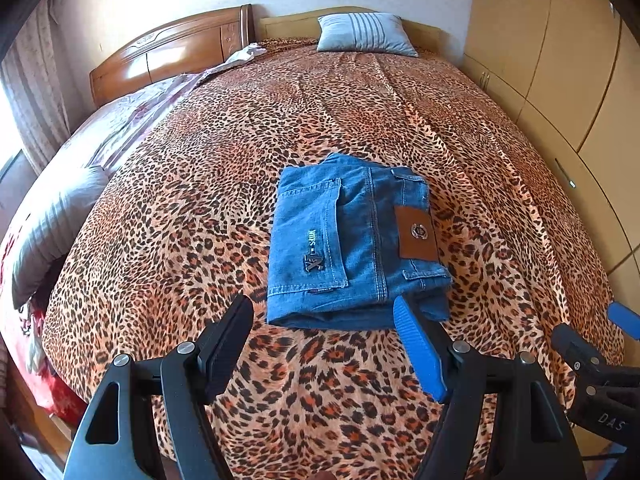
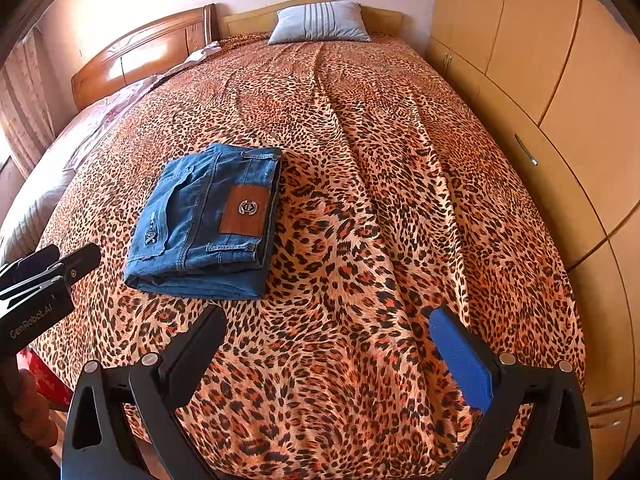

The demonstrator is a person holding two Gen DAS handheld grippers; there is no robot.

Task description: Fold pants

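The blue jeans lie folded into a compact stack on the leopard-print bedspread, back pocket and brown leather patch facing up. In the right wrist view the same jeans sit left of centre. My left gripper hovers just in front of the stack's near edge, open, nothing between its fingers. My right gripper stands open over bare bedspread, to the right of the jeans and apart from them. Each gripper's body shows at the edge of the other's view.
A grey striped pillow rests at the headboard. A second bed with pale floral bedding and a grey pillow adjoins on the left. Wooden wardrobe doors run along the right. A red cloth hangs at the lower left.
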